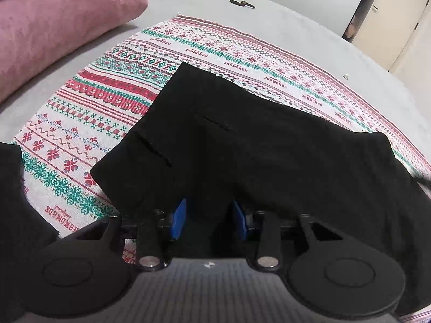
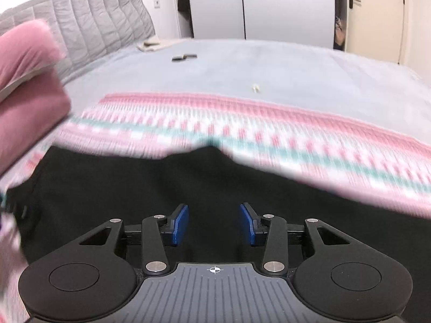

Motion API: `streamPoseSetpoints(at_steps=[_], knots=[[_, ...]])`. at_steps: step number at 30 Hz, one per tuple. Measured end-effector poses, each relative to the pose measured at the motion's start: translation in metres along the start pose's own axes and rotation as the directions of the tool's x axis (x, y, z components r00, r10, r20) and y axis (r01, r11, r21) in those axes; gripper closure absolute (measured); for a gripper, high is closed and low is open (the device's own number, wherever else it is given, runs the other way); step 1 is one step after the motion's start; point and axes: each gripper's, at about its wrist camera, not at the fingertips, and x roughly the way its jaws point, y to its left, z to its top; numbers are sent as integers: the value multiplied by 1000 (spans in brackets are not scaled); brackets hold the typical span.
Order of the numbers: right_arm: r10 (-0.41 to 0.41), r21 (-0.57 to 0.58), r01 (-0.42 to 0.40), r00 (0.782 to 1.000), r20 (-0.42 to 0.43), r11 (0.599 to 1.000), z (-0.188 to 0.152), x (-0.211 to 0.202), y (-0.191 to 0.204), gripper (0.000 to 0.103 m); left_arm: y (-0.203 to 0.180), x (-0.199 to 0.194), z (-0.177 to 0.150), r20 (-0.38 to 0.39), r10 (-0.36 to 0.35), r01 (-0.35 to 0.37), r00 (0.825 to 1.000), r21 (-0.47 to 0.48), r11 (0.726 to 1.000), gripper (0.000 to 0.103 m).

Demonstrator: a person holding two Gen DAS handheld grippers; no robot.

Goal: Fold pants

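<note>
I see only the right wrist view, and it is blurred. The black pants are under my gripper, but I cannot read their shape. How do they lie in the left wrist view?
Observer: The pants lie spread on a patterned cloth, one straight edge toward the pink pillow.
Operator: Is any detail visible on them?
Observer: Two pocket slits show near that straight edge.
Operator: Where is the left gripper?
Observer: The left gripper is at the near edge of the pants, pads apart, with black cloth over their tips.
</note>
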Motion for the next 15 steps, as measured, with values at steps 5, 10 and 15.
streamPoseSetpoints(at_steps=[5,10,15], knots=[[-85,-86,81,995,-45,993,47,74,12,59,1,1,3,-3,-4,4,1000,1,1000,39],[-93,-141,73,985,-142,987,51,117,23,103,4,4,8,-12,-13,13,1000,-5,1000,38],[-158,-228,134,984,-87,964,60,118,39,103,6,4,9,-15,-20,20,1000,-11,1000,38]])
